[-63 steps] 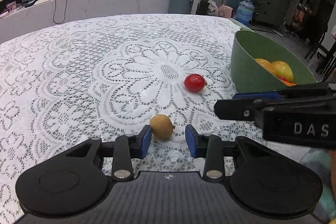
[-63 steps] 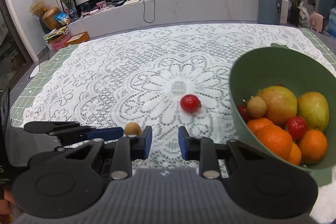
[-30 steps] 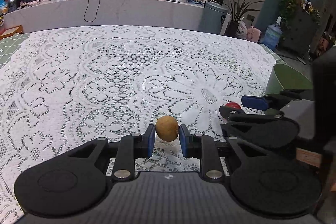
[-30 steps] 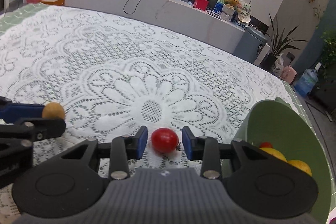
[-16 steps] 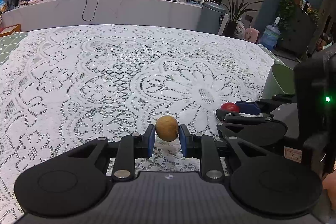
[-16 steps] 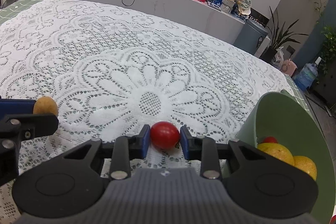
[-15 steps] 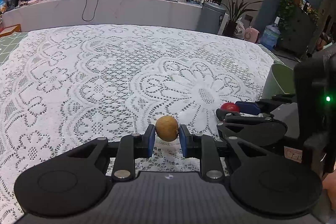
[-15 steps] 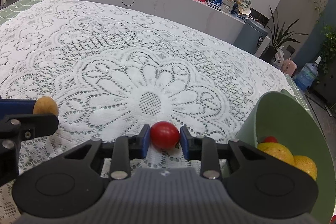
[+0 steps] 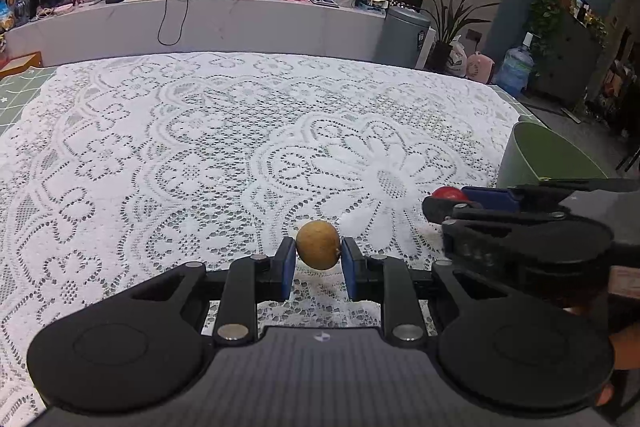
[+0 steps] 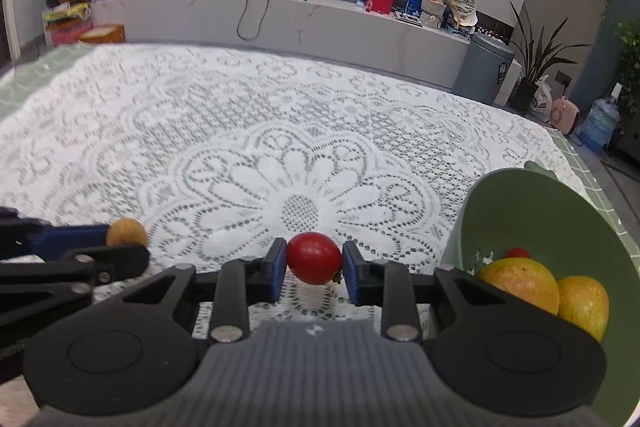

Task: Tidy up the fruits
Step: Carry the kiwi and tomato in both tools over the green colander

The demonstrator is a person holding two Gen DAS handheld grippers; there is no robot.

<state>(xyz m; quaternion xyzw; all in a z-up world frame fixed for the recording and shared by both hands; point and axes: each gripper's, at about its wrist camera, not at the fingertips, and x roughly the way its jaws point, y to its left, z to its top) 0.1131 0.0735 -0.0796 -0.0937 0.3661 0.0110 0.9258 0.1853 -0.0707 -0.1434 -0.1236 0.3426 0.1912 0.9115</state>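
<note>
Lace tablecloth (image 9: 200, 155) covers the desk. Bottom centre of the left wrist view, the left gripper (image 9: 318, 259) pinches a small tan fruit (image 9: 318, 245). Bottom centre of the right wrist view, the right gripper (image 10: 314, 267) clamps a red tomato (image 10: 314, 258), seemingly just above the cloth. Lower right, a green bowl (image 10: 560, 211) holds yellow fruit (image 10: 520, 283).

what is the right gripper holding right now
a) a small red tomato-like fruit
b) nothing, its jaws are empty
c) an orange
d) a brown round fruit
a: in the right wrist view the right gripper has its blue pads pressed on both sides of the small red fruit, while the brown fruit sits in the left gripper.
</note>
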